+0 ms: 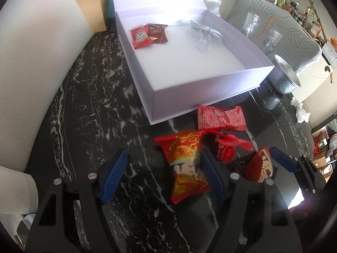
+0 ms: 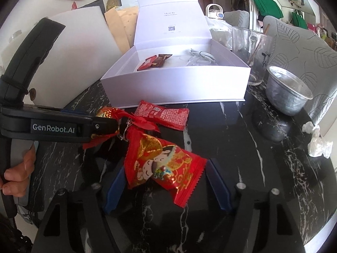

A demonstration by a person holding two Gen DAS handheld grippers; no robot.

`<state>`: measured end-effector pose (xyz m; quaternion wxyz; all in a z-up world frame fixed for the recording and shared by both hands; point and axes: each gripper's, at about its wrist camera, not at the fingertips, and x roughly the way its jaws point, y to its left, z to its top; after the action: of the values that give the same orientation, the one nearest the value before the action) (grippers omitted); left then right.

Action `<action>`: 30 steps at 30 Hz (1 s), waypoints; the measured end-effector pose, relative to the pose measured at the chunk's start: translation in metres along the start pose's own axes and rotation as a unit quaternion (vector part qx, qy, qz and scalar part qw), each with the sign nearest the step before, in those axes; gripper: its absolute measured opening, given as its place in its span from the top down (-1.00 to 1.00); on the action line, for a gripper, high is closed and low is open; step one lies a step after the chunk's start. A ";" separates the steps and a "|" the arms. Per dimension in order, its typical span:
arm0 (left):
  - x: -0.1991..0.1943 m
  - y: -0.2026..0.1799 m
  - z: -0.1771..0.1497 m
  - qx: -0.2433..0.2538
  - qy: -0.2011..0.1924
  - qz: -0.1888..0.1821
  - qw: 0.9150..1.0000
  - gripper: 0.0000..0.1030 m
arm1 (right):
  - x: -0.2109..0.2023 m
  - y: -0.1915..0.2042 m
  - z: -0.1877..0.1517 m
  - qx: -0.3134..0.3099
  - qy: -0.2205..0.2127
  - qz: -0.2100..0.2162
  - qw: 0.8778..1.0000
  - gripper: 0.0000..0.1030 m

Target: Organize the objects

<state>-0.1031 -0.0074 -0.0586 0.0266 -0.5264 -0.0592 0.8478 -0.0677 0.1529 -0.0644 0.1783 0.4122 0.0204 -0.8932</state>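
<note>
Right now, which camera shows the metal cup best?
The right wrist view: the metal cup shows whole, rim and wall, on the dark table right of the white box. The left wrist view catches it smaller, blurred, near the frame's edge.

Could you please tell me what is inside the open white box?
The white box holds two sauce packets and a coiled white cable. Anything beneath them is hidden.

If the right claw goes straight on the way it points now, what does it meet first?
Most likely the red figure-printed packet, which already lies between the open right claw fingers. Beyond it come the red text-printed packet and the white box; depth is hard to judge.
</note>
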 end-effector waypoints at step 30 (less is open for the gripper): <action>-0.032 -0.024 -0.056 0.037 0.010 -0.014 0.999 0.28 | -0.048 0.003 -0.045 -0.037 -0.004 -0.005 0.999 0.07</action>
<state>-0.0388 0.0174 -0.0519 0.0589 -0.5326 -0.0351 0.8436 -0.0055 0.1728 -0.0581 0.1891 0.4015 0.0550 -0.8944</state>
